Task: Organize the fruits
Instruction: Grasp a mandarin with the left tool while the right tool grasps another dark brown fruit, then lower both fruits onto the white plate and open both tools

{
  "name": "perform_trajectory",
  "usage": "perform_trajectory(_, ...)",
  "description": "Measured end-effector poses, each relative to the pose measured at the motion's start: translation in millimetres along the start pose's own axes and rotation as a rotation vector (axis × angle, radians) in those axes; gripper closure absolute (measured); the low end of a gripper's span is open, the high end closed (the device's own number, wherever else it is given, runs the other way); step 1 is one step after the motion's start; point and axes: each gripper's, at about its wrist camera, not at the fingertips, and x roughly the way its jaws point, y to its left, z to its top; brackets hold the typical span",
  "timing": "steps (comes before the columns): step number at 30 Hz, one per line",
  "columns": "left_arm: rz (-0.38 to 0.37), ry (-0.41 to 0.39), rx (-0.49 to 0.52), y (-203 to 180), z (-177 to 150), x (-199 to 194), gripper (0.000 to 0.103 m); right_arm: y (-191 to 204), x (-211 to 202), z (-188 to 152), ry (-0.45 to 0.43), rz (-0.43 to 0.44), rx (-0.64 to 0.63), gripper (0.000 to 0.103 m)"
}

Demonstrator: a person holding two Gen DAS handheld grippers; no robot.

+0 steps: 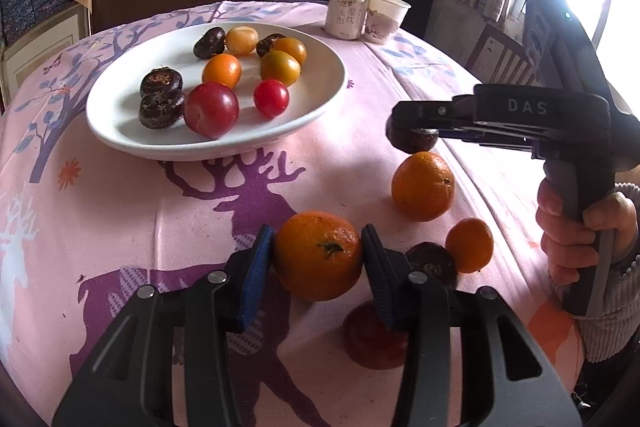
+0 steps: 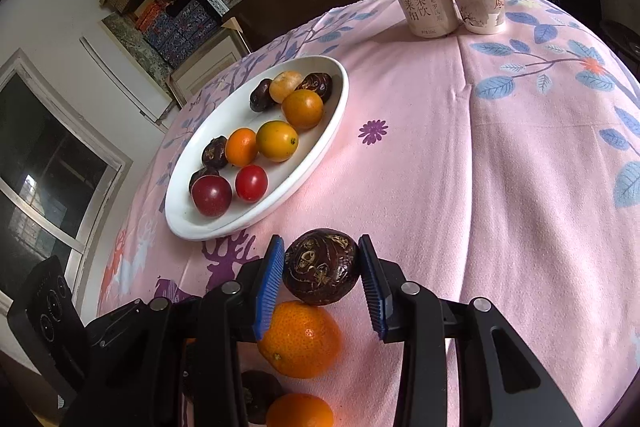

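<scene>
Left wrist view: left tongs [image 1: 318, 255] clenched on a mandarin [image 1: 317, 254] low over the bench [image 1: 360, 131]; three more fruits lie loose beside it, so pick-up step is on. Right wrist view: right tongs [image 2: 321, 273] grip a dark chestnut-like fruit [image 2: 321, 265] w/ both pads; next, carry both to the white plate [image 2: 320, 143], still w/ room at near end.

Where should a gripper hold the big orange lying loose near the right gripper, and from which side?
Grip the big orange across its round middle, coming from above. A dark fruit in the right gripper sits just behind it, so a level approach looks crowded.
</scene>
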Motion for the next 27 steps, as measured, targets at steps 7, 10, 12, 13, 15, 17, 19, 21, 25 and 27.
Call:
perform_trajectory(7, 0.021, -0.041, -0.053, 14.5, 3.7, -9.7, 0.059, -5.4, -7.1, 0.8, -0.027, 0.011, 0.023, 0.065)
perform_trajectory(10, 0.031, -0.081, -0.077, 21.4, 6.8, -21.1, 0.059, -6.9, -12.5, -0.6, -0.040, 0.022, 0.030, 0.065)
perform_trajectory(12, 0.039, -0.104, -0.089, 26.0, 12.3, -28.6, 0.059, -6.6, -16.4, -1.5, -0.050, 0.033, 0.033, 0.065)
perform_trajectory(13, 0.043, -0.114, -0.092, 28.1, 16.0, -31.7, 0.059, -6.2, -18.3, -1.4, -0.056, 0.041, 0.036, 0.065)
perform_trajectory(15, 0.054, -0.128, -0.102, 33.7, 27.8, -36.5, 0.059, -4.4, -21.3, 1.3, -0.065, 0.057, 0.044, 0.065)
perform_trajectory(17, 0.063, -0.138, -0.109, 39.9, 42.9, -39.9, 0.059, 0.2, -22.9, 7.2, -0.063, 0.079, 0.048, 0.065)
perform_trajectory(19, 0.081, -0.153, -0.110, 47.0, 62.4, -41.7, 0.059, 8.4, -21.2, 16.6, -0.054, 0.093, 0.038, 0.065)
perform_trajectory(21, 0.100, -0.166, -0.116, 54.6, 81.3, -40.8, 0.059, 21.1, -17.6, 29.9, -0.053, 0.089, 0.015, 0.065)
perform_trajectory(25, 0.140, -0.182, -0.140, 72.7, 113.4, -28.7, 0.059, 46.5, -4.7, 59.4, -0.058, 0.106, -0.022, 0.065)
perform_trajectory(27, 0.157, -0.182, -0.162, 84.6, 125.6, -18.1, 0.059, 57.7, 7.2, 73.4, -0.054, 0.112, -0.038, 0.065)
